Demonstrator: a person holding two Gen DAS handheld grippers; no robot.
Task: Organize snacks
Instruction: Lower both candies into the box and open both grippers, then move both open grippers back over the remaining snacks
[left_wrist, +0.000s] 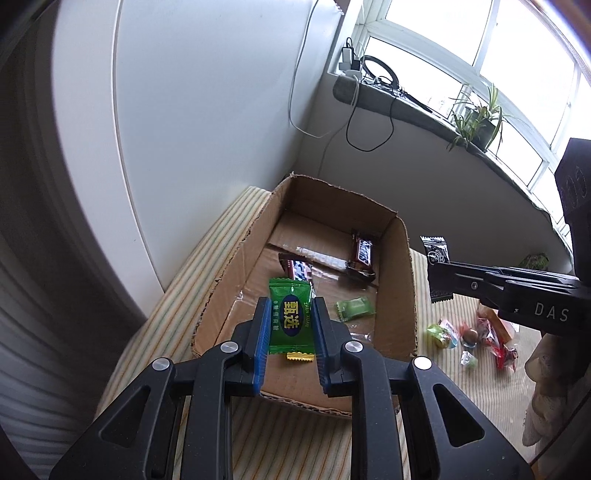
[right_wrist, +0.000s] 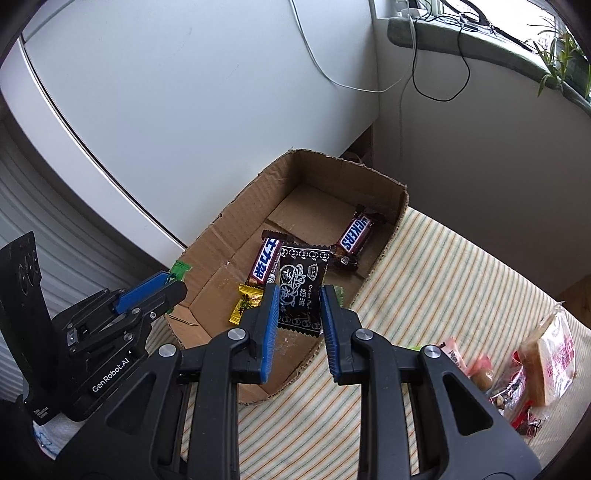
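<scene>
Landmark: the cardboard box (left_wrist: 400, 280), open-topped, on a striped cloth (right_wrist: 443, 266).

Left tool (left_wrist: 289, 321) is clamped on a green candy packet (left_wrist: 290, 317), blue pads pressing both long edges, held over the box's near end. Right tool (right_wrist: 297, 308) grips a black plum-candy packet (right_wrist: 301, 291) the same way, also above the box interior.

Left wrist view only:
- right tool seen from the side, coming in from the right w/ the black packet at the box's right wall, so that packet hangs near the rim
- pale green sweet (left_wrist: 354, 308) on the box floor, just right of the held green packet
- gold wrapper edge (left_wrist: 300, 356) poking out below the green packet
- gloved hand (left_wrist: 550, 398) at the right edge, well outside the box
- small loose sweets (left_wrist: 469, 338) on the cloth to the right of the box

Right wrist view only:
- left tool from the side at the box's left wall; just a green corner of its packet shows
- whole yellow candy (right_wrist: 246, 302) on the box floor, near end
- Snickers bar (right_wrist: 354, 234) label readable, at the far right corner inside the box; second bar w/ blue-white lettering (right_wrist: 266, 264) mid-floor
- pink-and-white packs (right_wrist: 554, 354) on the cloth, right of the box

Both views: windowsill w/ plant (left_wrist: 476, 122) and cables beyond the box.
</scene>
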